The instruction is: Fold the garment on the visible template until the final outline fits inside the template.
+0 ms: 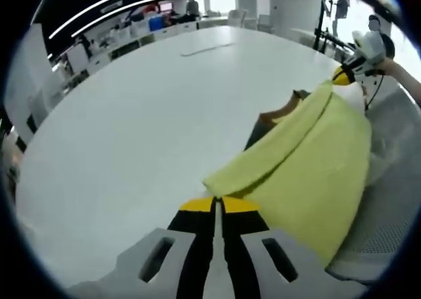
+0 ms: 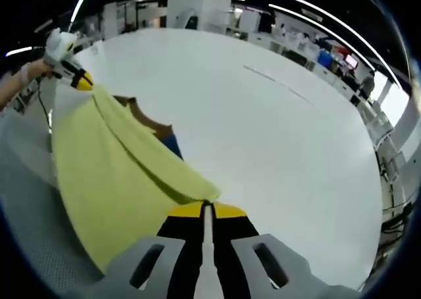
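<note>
A yellow-green garment (image 1: 309, 174) hangs stretched between my two grippers above a white table (image 1: 145, 121). The left gripper (image 1: 218, 203) is shut on one corner of the cloth at the bottom of the left gripper view. At the upper right of that view the right gripper (image 1: 342, 75) pinches the other corner. In the right gripper view the right gripper (image 2: 206, 207) is shut on the garment (image 2: 112, 174), and the left gripper (image 2: 82, 81) holds the far corner at upper left. A brown sheet (image 1: 276, 113) and a dark blue piece (image 2: 172, 144) peek from behind the cloth.
A grey perforated surface (image 1: 388, 240) lies along the table's near side, under the hanging cloth. A person's hand (image 2: 29, 72) grips the far tool. Desks, boxes and monitors (image 1: 141, 22) line the room beyond the table's far edge. A thin line (image 2: 276, 81) marks the tabletop.
</note>
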